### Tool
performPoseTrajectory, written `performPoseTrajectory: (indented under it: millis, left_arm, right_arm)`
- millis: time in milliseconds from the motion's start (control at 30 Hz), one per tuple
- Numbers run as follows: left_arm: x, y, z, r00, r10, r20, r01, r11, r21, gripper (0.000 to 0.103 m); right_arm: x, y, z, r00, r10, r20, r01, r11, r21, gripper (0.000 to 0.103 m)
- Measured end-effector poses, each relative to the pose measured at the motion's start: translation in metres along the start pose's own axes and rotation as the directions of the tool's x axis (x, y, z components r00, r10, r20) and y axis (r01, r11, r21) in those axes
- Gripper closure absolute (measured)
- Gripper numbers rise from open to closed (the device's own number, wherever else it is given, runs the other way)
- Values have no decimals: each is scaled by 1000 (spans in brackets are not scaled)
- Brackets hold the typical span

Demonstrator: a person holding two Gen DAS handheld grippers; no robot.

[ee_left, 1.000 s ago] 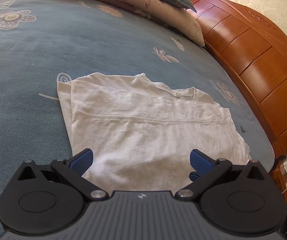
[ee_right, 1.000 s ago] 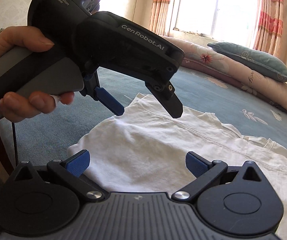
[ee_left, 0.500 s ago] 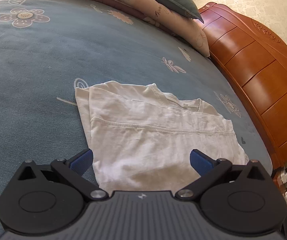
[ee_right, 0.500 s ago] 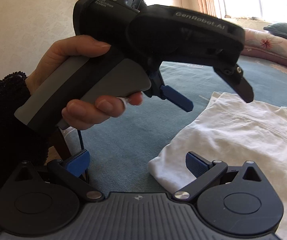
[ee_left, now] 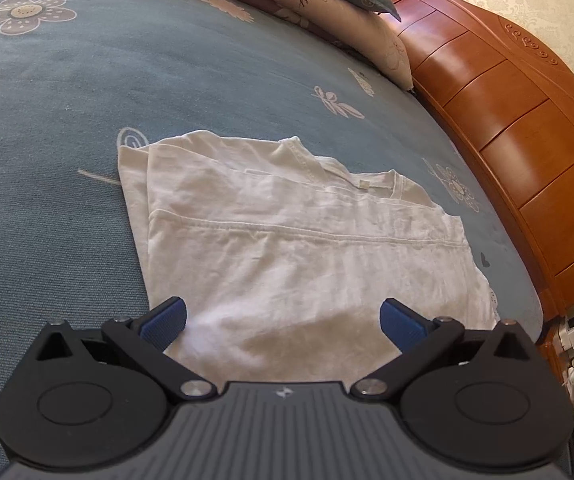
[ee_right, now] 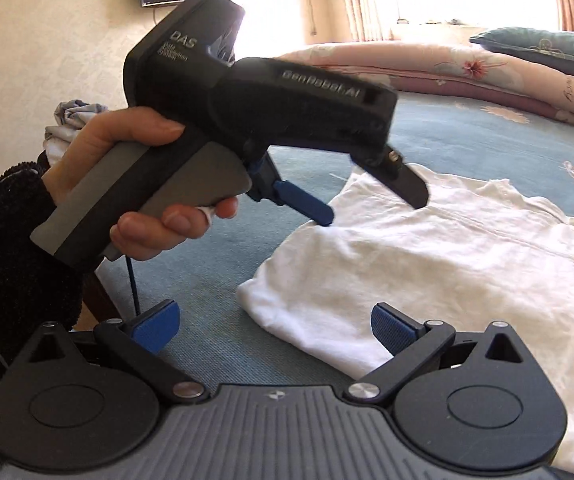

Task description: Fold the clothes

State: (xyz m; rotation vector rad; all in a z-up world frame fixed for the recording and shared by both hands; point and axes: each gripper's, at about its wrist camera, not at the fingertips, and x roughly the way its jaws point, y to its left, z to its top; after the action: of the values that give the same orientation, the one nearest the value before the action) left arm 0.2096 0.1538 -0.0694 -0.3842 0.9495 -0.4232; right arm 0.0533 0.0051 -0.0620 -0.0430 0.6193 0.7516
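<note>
- The white T-shirt (ee_left: 295, 240) lies folded flat on the blue flowered bed cover (ee_left: 67, 128), its collar on the far side and a stitched hem line running across its middle.
- The left gripper (ee_left: 283, 318) hovers above the shirt's near edge with its blue-padded fingers (ee_left: 165, 318) spread wide and nothing between them; the cloth fills the gap ahead of the fingers.
- Past the fingers' right side runs the orange wooden bed frame (ee_left: 527, 152), and far ahead of them lie pillows (ee_left: 351, 12).
- The right gripper (ee_right: 273, 326) also has its fingers (ee_right: 155, 326) fully apart and empty; a corner of the shirt (ee_right: 427, 264) lies just ahead of the right-hand finger, while bare bed cover (ee_right: 215, 272) lies ahead of the left-hand one.
- In the right wrist view, the left gripper (ee_right: 371, 204) is held by a hand (ee_right: 143, 192) in a black fuzzy sleeve (ee_right: 11, 248), its finger tips close above the shirt's far corner.
</note>
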Motion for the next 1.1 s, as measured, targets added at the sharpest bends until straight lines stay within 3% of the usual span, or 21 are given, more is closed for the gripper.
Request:
performPoseTrajectory:
  millis: [133,233,300,467,533,667,833,967,1100]
  left_arm:
    - [-21,4,1,993,-20,115,22,1000,-20,1]
    - [-41,20,3,966,-48,253,67,995,-68,1]
    - [-40,31,4,959,-55,277,85,991,-99,1]
    - [-11,48,14,983,-104,154,131,975,-181,1]
    - [-2,54,17,991,-80,106,103,966,-238,1]
    - [4,52,21,994,-90,60,101,968,-229,1]
    - [17,64,32,980,-184,68,196,948,-250,1]
    - [26,80,41,955,-276,110,296,914,-276,1]
    - [35,75,46,951,-285,119,305,927,-219,1]
  right_arm:
    - [-16,-6,-6,999,-38,21,37,999,34,0]
    - [-24,-4,-9,998,-57,28,56,998,32,0]
    - [-27,-7,-9,997,-68,27,67,997,37,0]
    - [-21,-30,-6,997,-72,28,70,995,71,0]
    - [-19,-34,-7,997,-76,31,73,994,78,0]
    - [-19,-42,-8,996,-83,30,80,993,88,0]
    - [-17,-53,-13,997,-79,24,76,990,122,0]
    - [-14,-58,-14,996,-83,22,79,988,133,0]
    - [-12,-63,-14,996,-84,27,79,984,158,0]
